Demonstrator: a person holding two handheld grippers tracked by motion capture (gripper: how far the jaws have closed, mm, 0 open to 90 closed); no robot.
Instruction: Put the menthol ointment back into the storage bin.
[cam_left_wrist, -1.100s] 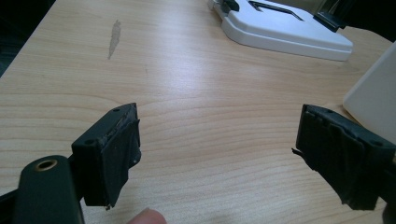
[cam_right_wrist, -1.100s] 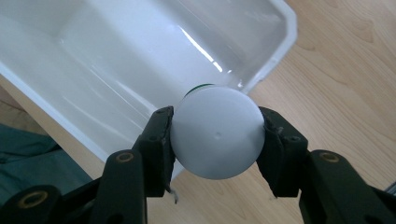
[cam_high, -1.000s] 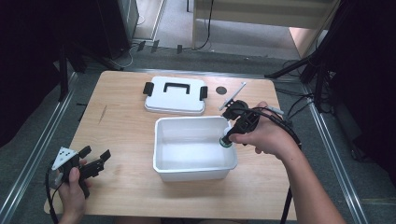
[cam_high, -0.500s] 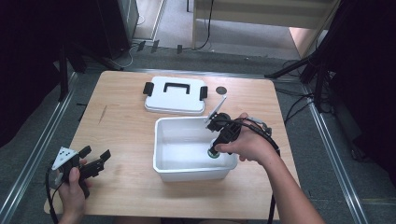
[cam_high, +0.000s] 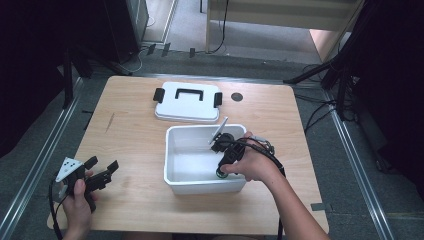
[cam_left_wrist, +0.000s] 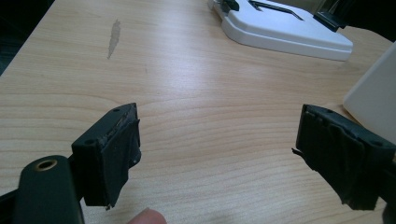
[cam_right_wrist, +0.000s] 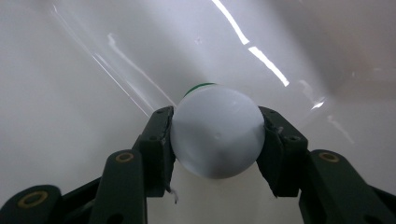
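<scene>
A white ball-shaped object with a green part behind it (cam_right_wrist: 215, 137) sits pinched between both pads of my right gripper (cam_right_wrist: 215, 144). In the high view that gripper (cam_high: 223, 167) reaches down into the white open bin (cam_high: 172, 135), near its front right corner, with the green part (cam_high: 220, 173) just showing. My left gripper (cam_high: 101, 172) rests low over the table's front left corner, jaws wide apart with nothing between them. In its own view the left gripper (cam_left_wrist: 215, 154) looks across bare wood toward the bin's wall (cam_left_wrist: 373, 98).
The bin's white lid (cam_high: 188, 102) with black clips and a handle lies flat behind the bin, also seen from the left gripper's camera as the lid (cam_left_wrist: 285, 28). A small dark round spot (cam_high: 237, 97) marks the wooden table (cam_high: 125, 115). Dark floor and rails surround the table.
My right gripper has come down from above the bin's right rim into the bin, carrying the white and green object. The left hand has stayed put.
</scene>
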